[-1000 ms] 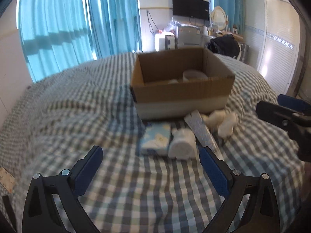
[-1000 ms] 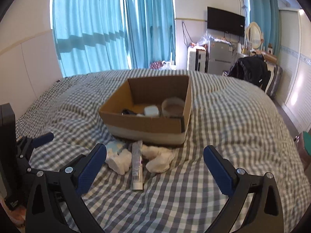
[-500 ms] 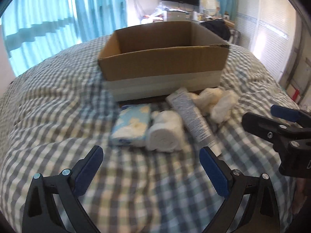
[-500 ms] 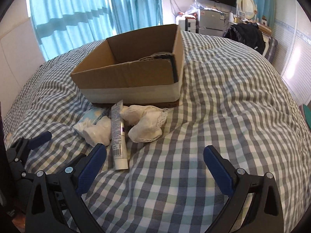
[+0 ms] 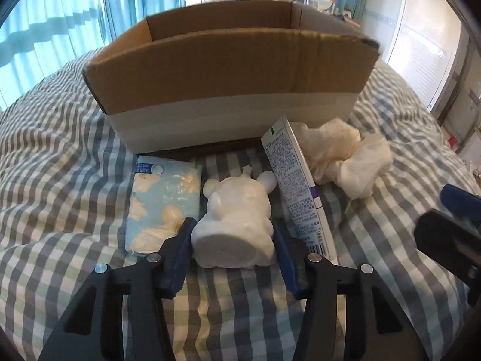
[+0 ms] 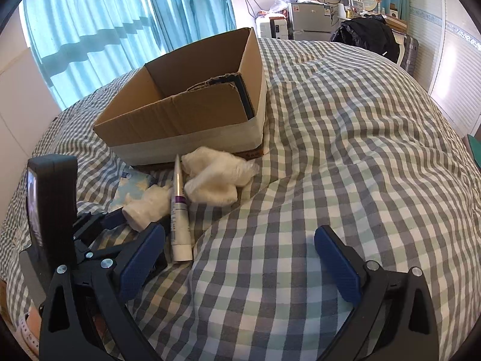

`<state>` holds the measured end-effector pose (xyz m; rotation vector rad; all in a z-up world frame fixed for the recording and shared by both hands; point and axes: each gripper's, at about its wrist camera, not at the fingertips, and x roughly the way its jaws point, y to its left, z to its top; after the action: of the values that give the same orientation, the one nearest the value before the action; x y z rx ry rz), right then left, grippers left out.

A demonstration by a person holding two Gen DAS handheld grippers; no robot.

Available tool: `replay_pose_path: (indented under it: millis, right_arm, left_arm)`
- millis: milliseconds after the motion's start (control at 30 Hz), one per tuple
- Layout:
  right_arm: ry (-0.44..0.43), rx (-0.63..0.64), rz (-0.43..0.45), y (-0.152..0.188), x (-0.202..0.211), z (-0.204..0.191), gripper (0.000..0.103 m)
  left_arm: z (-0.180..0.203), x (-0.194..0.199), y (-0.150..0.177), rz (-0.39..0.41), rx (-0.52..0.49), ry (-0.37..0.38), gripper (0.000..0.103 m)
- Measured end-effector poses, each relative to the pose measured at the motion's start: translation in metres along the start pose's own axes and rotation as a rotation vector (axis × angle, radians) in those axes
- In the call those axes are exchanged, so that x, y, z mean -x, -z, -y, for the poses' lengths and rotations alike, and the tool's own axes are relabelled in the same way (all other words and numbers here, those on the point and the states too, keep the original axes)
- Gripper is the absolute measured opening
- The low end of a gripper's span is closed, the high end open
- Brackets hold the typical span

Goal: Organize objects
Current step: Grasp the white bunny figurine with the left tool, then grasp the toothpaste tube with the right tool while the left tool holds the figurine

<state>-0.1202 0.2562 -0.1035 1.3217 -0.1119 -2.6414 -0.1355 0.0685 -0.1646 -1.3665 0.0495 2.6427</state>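
Matt brown cardboard box [image 5: 228,60], pale taped band below. Glossy plastic tissue pack [image 5: 163,204]; smooth matt white figurine [image 5: 237,219]; printed, slightly shiny tube [image 5: 296,192]. Crumpled soft white cloth [image 5: 345,156] on the bed [image 6: 345,150], woven checked fabric.

A grey, white and pale green check is being shown by the bedspread [image 6: 345,156]. Brown over a white lower band is being displayed by the cardboard box [image 5: 228,69]. The figurine [image 5: 237,222] is being seen as plain white, the tissue pack [image 5: 162,201] as light blue with cream shapes, the tube [image 5: 297,192] as white with a purple band. Blue pads on black are being shown by the left gripper [image 5: 233,258] and the right gripper [image 6: 240,263]
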Motion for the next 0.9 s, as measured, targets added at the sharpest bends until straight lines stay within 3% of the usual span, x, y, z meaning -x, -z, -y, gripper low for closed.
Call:
replay_pose_path:
  millis: [233, 533, 667, 767, 833, 900]
  right_arm:
    - [-0.01, -0.002, -0.001, 0.002, 0.002, 0.003, 0.1]
    - [-0.029, 0.127, -0.024, 0.001, -0.002, -0.033, 0.099]
    - [-0.071, 0.185, -0.082, -0.001, -0.022, -0.061, 0.09]
    - [-0.09, 0.218, -0.145, -0.003, -0.045, -0.078, 0.074]
    - [-0.072, 0.235, -0.181, -0.005, -0.064, -0.085, 0.066]
    - [-0.047, 0.236, -0.213, -0.008, -0.081, -0.087, 0.053]
  left_arm:
    - [-0.025, 0.054, 0.016, 0.056, 0.114, 0.018, 0.052]
    - [-0.064, 0.092, 0.007, 0.091, 0.091, -0.137, 0.052]
    - [-0.079, 0.086, 0.012, 0.075, 0.148, -0.114, 0.052]
    - [-0.084, 0.082, 0.017, 0.068, 0.158, -0.101, 0.052]
    - [-0.084, 0.081, 0.019, 0.068, 0.161, -0.092, 0.052]
    - [-0.084, 0.08, 0.02, 0.068, 0.166, -0.087, 0.052]
